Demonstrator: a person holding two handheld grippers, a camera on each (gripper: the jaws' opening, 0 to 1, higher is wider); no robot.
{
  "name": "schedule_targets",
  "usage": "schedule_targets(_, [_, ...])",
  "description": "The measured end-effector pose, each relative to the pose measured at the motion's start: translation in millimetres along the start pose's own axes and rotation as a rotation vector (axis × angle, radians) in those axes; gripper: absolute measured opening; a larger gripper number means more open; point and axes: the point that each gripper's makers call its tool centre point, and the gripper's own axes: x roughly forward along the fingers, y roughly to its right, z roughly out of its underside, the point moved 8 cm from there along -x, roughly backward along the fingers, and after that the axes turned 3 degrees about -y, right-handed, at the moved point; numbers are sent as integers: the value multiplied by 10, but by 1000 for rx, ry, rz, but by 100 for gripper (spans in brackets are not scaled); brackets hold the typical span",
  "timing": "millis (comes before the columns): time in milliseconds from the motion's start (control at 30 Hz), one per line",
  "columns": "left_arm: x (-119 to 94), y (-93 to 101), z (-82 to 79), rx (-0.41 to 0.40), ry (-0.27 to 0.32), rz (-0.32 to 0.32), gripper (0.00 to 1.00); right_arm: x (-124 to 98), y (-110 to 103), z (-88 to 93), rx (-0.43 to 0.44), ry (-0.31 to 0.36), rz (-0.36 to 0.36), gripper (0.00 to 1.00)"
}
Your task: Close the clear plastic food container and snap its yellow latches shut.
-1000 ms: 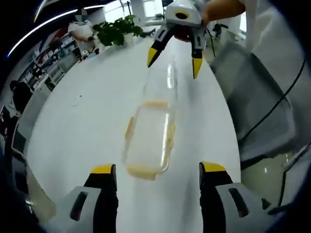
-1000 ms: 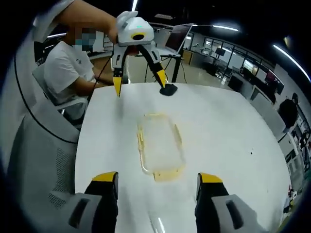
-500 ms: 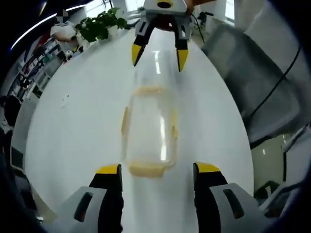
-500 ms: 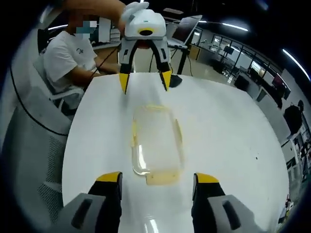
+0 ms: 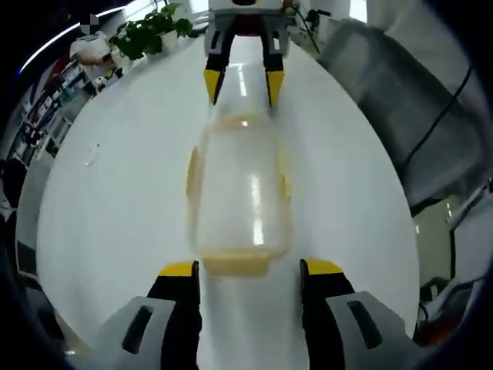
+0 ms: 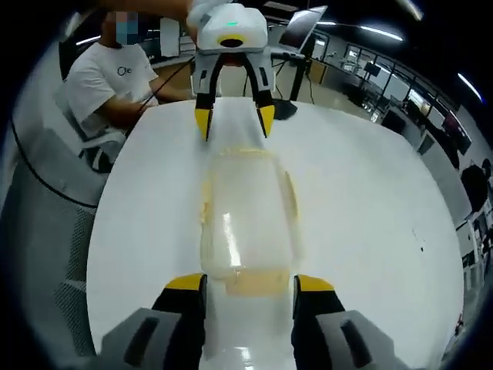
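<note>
The clear plastic container (image 5: 240,193) lies lengthwise on the white table (image 5: 115,200), lid resting on top. Yellow latches sit at its ends (image 5: 235,264) and along its long sides (image 5: 191,171). My left gripper (image 5: 249,270) is open, and its yellow-tipped jaws flank the container's near end. My right gripper (image 5: 243,85) is open at the far end, facing me. In the right gripper view the container (image 6: 246,216) runs away from my right gripper (image 6: 248,283), whose jaws stand either side of the end latch (image 6: 253,284). The left gripper (image 6: 234,122) is open over the opposite end.
A grey mesh chair (image 5: 400,100) stands beside the table, and a potted plant (image 5: 150,35) sits at the table's far edge. A seated person in a white shirt (image 6: 104,77) is behind the table, near a laptop (image 6: 296,31) and a small black object (image 6: 285,108).
Both grippers have come in toward the container from opposite ends. Each now has one end of it between its open jaws. The container has stayed in place.
</note>
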Motion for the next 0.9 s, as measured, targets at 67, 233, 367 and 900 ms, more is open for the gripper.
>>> schedule_targets(67, [22, -9, 0, 7, -1, -2, 48, 25, 7, -3, -21, -9, -3, 39])
schedule_targets(233, [109, -54, 24, 23, -14, 10, 47, 94, 39, 2, -28, -36, -8, 42])
schedule_targets(367, [139, -81, 21, 0, -5, 14, 46, 125, 54, 34, -45, -52, -5, 42])
schedule_targets(900, [229, -108, 66, 7, -25, 39, 37, 264, 51, 74, -46, -87, -79, 37])
